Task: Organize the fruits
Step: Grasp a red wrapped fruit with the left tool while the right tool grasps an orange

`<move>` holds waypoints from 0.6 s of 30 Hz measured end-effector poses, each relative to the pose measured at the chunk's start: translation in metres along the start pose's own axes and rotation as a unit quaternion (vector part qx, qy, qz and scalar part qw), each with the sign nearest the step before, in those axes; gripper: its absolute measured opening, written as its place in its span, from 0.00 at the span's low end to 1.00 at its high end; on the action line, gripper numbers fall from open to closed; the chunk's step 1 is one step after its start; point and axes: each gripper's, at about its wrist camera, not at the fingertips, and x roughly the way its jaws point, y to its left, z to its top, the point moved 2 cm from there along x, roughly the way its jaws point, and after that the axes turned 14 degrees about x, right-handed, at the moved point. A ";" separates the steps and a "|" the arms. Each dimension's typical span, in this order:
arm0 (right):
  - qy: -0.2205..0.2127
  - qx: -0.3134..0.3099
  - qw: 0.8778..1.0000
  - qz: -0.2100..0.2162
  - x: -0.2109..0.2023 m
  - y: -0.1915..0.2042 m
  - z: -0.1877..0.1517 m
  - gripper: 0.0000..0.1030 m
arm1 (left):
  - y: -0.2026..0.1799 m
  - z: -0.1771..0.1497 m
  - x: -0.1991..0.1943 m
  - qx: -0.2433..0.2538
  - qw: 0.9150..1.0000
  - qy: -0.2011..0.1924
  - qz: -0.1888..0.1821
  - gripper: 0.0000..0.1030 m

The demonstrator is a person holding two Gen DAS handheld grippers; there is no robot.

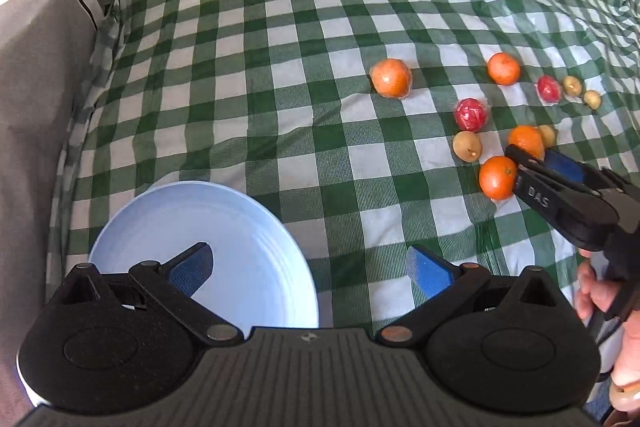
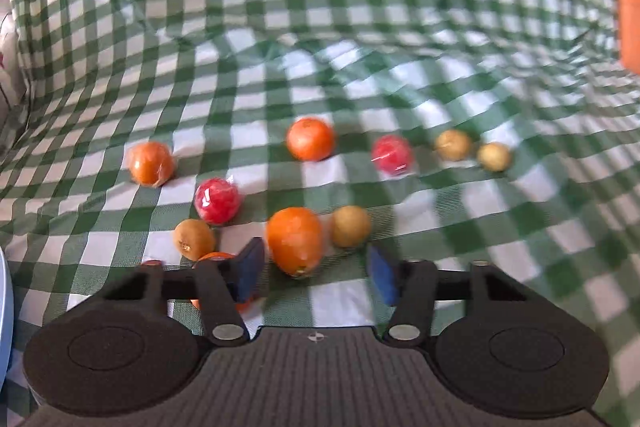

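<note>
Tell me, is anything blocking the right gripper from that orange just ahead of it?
Nothing visible. The right gripper is open, and the orange sits on the checked cloth right before its fingers.

White letters "DAS" along the black arm of the right gripper (image 1: 538, 157), seen from the left wrist, no other readable text

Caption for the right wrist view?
Open right gripper closing in on an orange among scattered fruit on checkered cloth.
</note>
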 end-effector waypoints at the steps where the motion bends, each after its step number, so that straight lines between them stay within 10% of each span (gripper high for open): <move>1: 0.003 0.001 1.000 0.003 0.007 0.001 -0.001 0.46 | 0.000 0.002 0.003 -0.004 1.000 0.002 -0.002 1.00; 3: -0.009 -0.001 1.000 0.009 0.012 0.002 -0.001 0.34 | -0.004 0.009 0.007 -0.011 1.000 0.004 -0.008 1.00; 12: -0.084 0.050 0.989 -0.109 -0.021 -0.057 0.008 0.33 | -0.043 0.073 0.025 0.020 0.999 -0.019 -0.021 1.00; 18: -0.057 0.079 0.986 -0.132 0.003 -0.074 0.009 0.34 | -0.079 0.127 0.054 0.069 0.996 -0.025 -0.043 1.00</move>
